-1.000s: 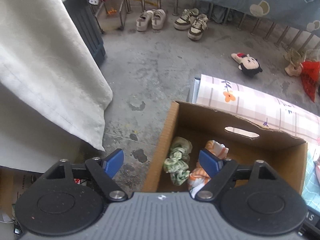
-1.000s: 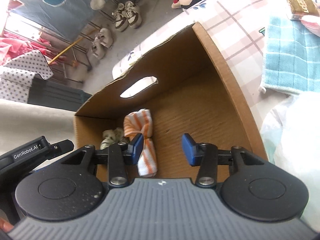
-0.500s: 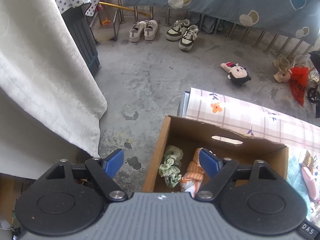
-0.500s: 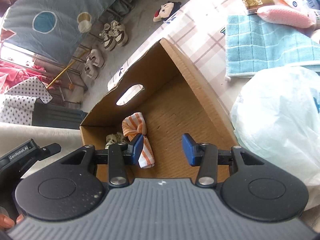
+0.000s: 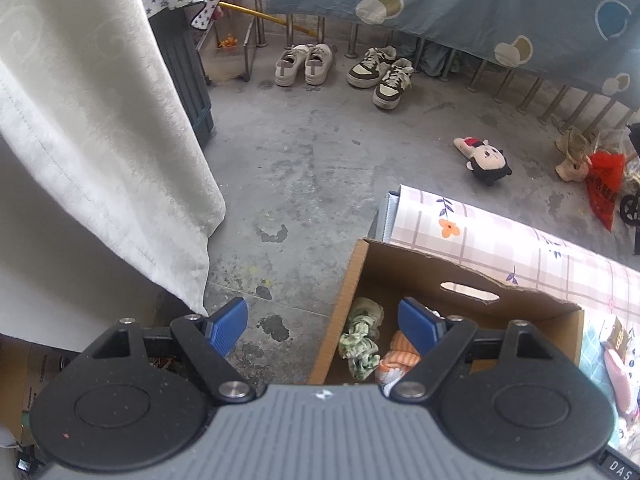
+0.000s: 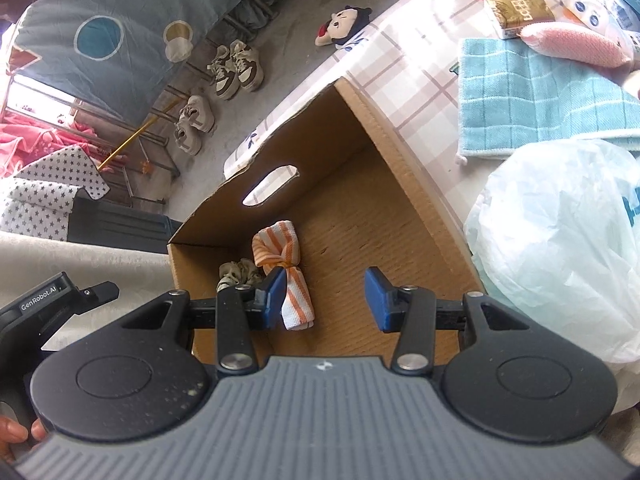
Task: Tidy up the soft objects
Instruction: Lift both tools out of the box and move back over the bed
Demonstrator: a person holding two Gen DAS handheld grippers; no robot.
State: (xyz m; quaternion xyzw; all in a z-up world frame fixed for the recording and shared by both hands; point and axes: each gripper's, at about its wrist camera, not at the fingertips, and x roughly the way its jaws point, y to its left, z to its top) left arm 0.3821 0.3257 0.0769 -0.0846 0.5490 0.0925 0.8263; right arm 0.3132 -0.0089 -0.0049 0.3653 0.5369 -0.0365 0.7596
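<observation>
An orange-striped cloth (image 6: 282,268) and a green scrunchie (image 5: 360,340) lie side by side on the floor of the cardboard box (image 6: 408,184), which stands on the checked bench (image 5: 520,248). Above the box, the right tool (image 6: 326,294) and left tool (image 5: 322,322) both gape, empty. A blue towel (image 6: 532,100) and a white plastic bag (image 6: 560,240) lie beside the box.

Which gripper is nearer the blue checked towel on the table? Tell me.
Right. The right gripper hangs open above the cardboard box, beside the blue checked towel. The left gripper hangs open over the box's opposite edge by the floor, farther away.
</observation>
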